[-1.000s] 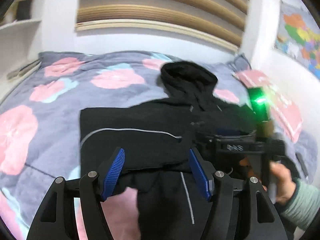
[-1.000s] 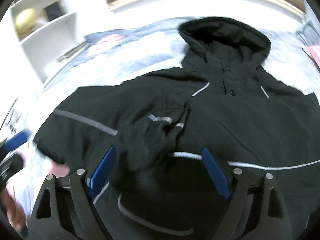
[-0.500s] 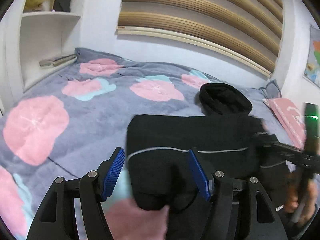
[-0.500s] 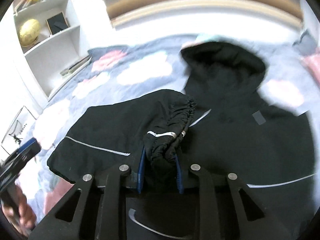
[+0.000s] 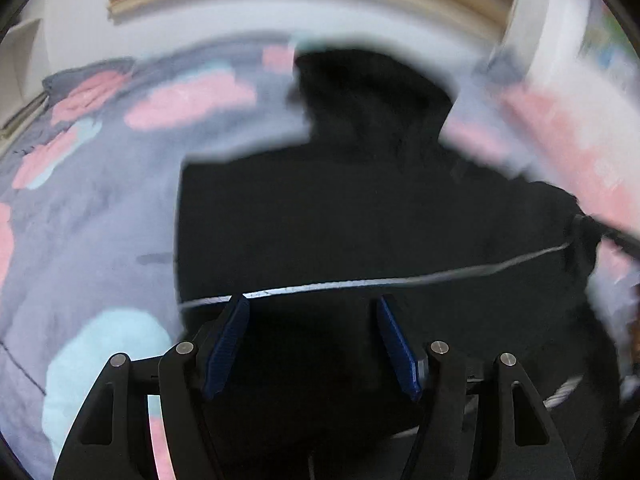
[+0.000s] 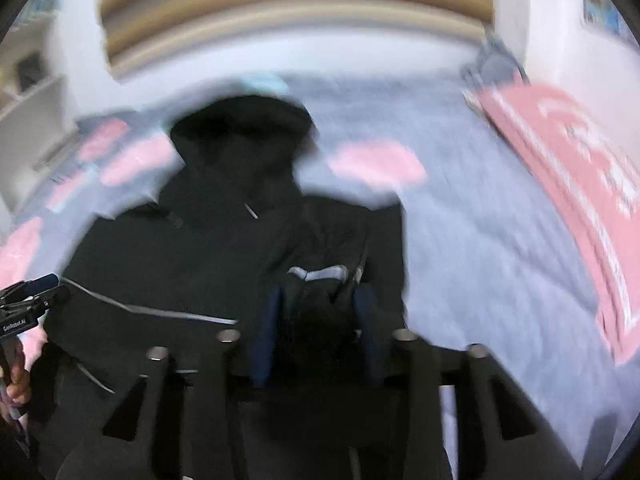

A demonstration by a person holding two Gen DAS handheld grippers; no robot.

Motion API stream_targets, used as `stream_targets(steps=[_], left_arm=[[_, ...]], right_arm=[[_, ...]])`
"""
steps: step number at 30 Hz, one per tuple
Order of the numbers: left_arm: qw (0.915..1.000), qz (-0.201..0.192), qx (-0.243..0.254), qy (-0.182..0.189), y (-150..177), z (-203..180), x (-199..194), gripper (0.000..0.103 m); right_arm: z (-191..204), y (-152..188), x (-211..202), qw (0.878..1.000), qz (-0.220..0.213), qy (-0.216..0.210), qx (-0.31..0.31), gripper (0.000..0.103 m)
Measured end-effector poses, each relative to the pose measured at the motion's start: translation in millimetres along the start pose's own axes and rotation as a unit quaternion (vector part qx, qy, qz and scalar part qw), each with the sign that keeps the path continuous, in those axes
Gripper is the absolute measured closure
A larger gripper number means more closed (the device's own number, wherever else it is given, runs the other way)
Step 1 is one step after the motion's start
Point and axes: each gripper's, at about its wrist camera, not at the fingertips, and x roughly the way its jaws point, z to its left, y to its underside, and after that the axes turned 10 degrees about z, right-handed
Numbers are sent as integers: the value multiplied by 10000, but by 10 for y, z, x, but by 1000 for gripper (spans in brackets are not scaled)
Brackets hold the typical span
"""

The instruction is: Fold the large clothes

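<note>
We are partway through folding the black jacket [image 5: 360,216], which lies spread on the flowered blanket [image 5: 92,208] with its hood [image 6: 240,140] at the far end. Judging from how it lies now, its left side ends in a straight edge, which suggests that side is already folded in, while on the right the sleeve [image 6: 320,280] is bunched and lifted off the body, so that fold looks to be in hand. Bringing the bottom up towards the hood would still be left to do.

Our right gripper [image 6: 318,328] has its blue fingers [image 6: 266,332] drawn close together on the sleeve's cuff end, the pale reflective band showing just past the tips. Both views are smeared with motion, so we can only say the cloth appears firmly pinched.

Our left gripper [image 5: 312,344] stands with its fingers [image 5: 226,344] wide apart over the near part of the jacket, holding nothing (whether the tips brush the fabric we cannot tell). A thin grey stripe [image 5: 400,280] runs across the jacket just beyond them.
</note>
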Motion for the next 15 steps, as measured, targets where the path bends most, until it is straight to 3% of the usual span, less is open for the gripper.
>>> stream_targets(steps=[1, 4, 6, 7, 10, 13, 15], left_arm=[[9994, 113, 131, -309, 16, -78, 112, 35], [9984, -24, 307, -481, 46, -174, 35, 35], [9993, -195, 296, -111, 58, -169, -123, 35], [9987, -389, 277, 168, 60, -186, -246, 35], [9957, -707, 306, 523, 25, -259, -431, 35], [9967, -487, 346, 543, -30, -312, -245, 35], [9977, -99, 81, 669, -30, -213, 60, 35]], right_arm=[[-69, 46, 49, 9999, 79, -19, 93, 49], [-157, 145, -52, 9986, -44, -465, 247, 49], [-47, 123, -192, 9974, -296, -636, 151, 48], [25, 128, -239, 9968, -405, -687, 72, 45], [395, 87, -319, 9951, -536, -784, -291, 29], [668, 80, -35, 9955, -205, -667, -648, 29], [710, 152, 400, 9968, 291, -72, -734, 31]])
